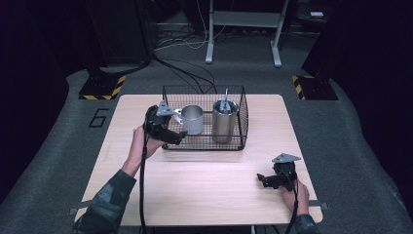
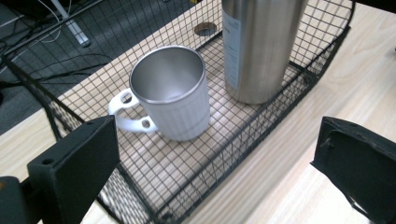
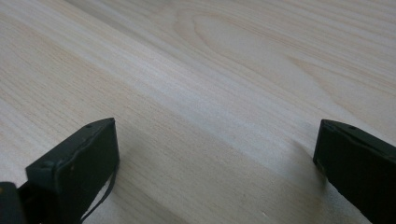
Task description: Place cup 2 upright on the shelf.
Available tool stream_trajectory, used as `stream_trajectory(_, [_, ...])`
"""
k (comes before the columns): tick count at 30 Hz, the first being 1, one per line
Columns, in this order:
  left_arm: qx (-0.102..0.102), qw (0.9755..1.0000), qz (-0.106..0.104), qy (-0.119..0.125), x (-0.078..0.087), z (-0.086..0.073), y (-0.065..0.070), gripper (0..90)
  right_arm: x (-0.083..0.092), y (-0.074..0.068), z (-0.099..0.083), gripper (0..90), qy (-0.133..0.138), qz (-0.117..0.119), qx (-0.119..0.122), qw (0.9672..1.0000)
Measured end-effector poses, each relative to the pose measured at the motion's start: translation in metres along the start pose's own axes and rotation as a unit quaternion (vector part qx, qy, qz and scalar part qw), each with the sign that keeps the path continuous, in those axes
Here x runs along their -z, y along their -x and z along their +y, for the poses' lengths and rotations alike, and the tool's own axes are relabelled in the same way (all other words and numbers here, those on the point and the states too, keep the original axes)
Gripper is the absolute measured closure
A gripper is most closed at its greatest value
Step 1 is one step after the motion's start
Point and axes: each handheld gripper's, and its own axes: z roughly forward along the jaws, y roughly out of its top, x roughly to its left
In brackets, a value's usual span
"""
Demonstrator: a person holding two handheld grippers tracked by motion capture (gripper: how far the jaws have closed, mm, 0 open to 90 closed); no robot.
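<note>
A black wire basket (image 1: 241, 117) (image 2: 261, 121) stands at the back middle of the wooden table (image 1: 204, 180). Inside it a white steel-lined mug (image 1: 192, 119) (image 2: 172, 95) stands upright at the left, its handle pointing left. A tall steel tumbler (image 1: 224, 121) (image 2: 259, 46) stands to its right, with a metal piece sticking up from its top. My left gripper (image 1: 179, 138) (image 2: 219, 172) hovers at the basket's front left corner, open and empty, aimed at the mug. My right gripper (image 1: 263, 180) (image 3: 215, 172) rests low over bare wood at the front right, open and empty.
The basket's wire walls surround both vessels. A round hole (image 2: 205, 29) in the tabletop shows beyond the mug. Bare wood lies between the basket and the front edge. Cables (image 1: 190, 73) and a desk frame (image 1: 243, 29) stand on the carpet behind the table.
</note>
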Motion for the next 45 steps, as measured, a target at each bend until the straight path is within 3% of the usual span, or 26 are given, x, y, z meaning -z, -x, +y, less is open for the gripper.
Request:
stream_trajectory(10, [0.016,0.9997,0.007,0.014,0.021,-0.036,0.003,0.2,0.0,0.0,0.0,0.0,0.0,0.0,0.0,1.0])
stream_trajectory(14, [0.018,0.9994,0.023,0.019,0.027,-0.055,0.005,0.2,0.0,0.0,0.0,0.0,0.0,0.0,0.0,1.0])
stream_trajectory(24, [0.047,0.9979,0.042,-0.013,0.033,-0.104,-0.001,0.2,0.0,0.0,0.0,0.0,-0.001,0.0,-0.002,1.0])
stream_trajectory(34, [0.087,0.9942,0.051,-0.038,0.032,-0.157,-0.012,0.2,0.0,0.0,0.0,0.0,0.002,-0.003,0.001,1.0])
stream_trajectory(38, [0.108,0.9915,0.059,-0.042,0.032,-0.178,-0.016,0.2,0.0,0.0,0.0,0.0,0.003,-0.003,0.002,1.0])
stream_trajectory(45, [0.121,0.9897,0.047,-0.06,0.027,-0.206,-0.025,0.2,-0.001,-0.001,0.0,0.0,0.003,-0.002,0.002,1.0])
